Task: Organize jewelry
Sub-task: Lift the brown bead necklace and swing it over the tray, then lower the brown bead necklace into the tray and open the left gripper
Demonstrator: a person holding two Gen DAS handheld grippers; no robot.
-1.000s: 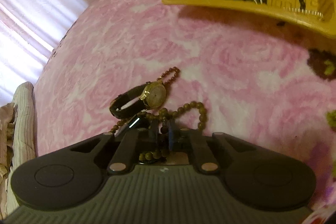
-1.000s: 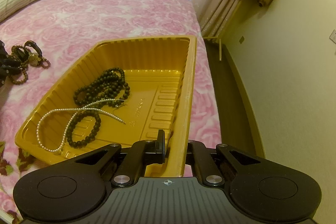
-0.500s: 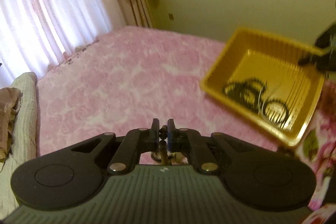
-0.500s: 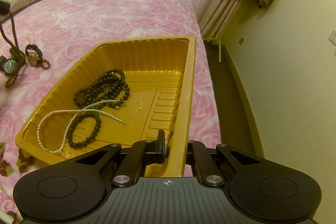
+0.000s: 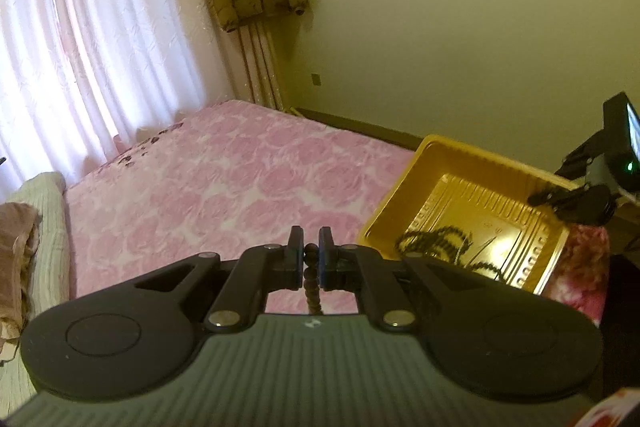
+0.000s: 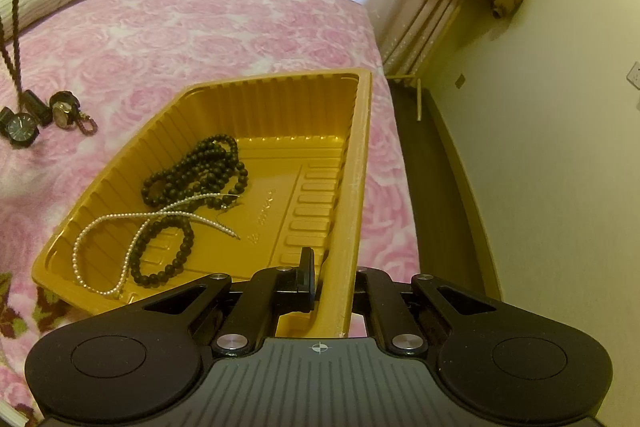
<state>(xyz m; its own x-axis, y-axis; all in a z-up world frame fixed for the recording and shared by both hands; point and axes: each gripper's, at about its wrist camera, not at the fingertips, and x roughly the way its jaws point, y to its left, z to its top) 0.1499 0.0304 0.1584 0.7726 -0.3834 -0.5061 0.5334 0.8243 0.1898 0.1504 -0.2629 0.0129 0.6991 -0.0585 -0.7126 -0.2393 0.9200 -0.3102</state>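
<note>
Tray (image 6: 362, 163) holding dark beads (image 6: 192, 171) and pearl strand (image 6: 132, 227), right tool (image 6: 332, 277) pinching tray rim, left tool (image 5: 311, 253) pinching brown beads (image 5: 312, 287)

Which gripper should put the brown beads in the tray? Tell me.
Left. The left gripper is shut on the brown beads; the right gripper is clamped on the tray rim.

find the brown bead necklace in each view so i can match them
Left wrist: brown bead necklace low centre, pinched in the left tongs.
Right wrist: the same strand hangs at the far left edge, above the watches.
Shared landmark: yellow tray.
</note>
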